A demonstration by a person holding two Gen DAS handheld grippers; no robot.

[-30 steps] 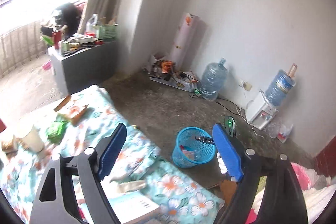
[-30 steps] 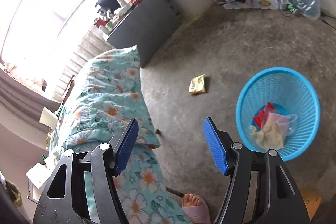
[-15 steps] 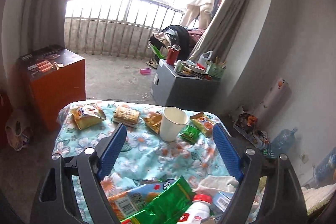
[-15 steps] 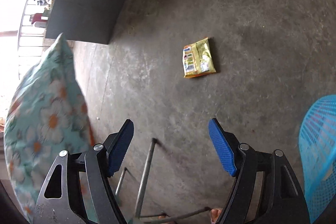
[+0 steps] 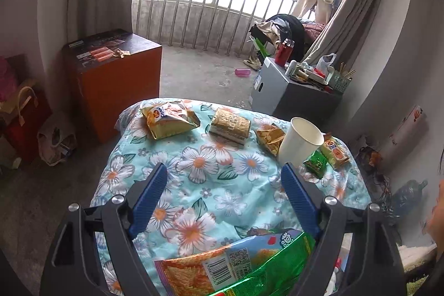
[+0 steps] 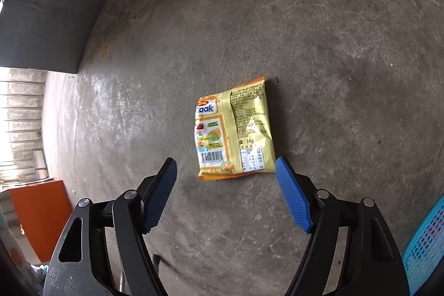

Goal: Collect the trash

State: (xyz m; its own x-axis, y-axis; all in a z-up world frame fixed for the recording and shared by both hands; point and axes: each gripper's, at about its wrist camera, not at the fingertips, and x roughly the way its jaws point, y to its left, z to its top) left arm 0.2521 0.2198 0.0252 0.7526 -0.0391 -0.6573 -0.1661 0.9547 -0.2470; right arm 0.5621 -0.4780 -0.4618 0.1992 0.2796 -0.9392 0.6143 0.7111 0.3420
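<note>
Flat on the concrete lies a yellow-orange snack wrapper (image 6: 234, 129), barcode up; both grippers' jaws gape empty.

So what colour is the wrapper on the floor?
Yellow with orange trim; the wrapper shows best in the right wrist view.

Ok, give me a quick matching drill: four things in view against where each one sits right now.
Things:
1. yellow snack packet
2. white paper cup
3. red bottle
4. blue basket

Places:
A. on the grey cabinet near the railing
B. flat on the concrete floor, just ahead of the open right gripper
C. upright on the flowered cloth, among wrappers
D. at the lower right edge of the right wrist view

Pairs: 1-B, 2-C, 3-A, 4-D
</note>
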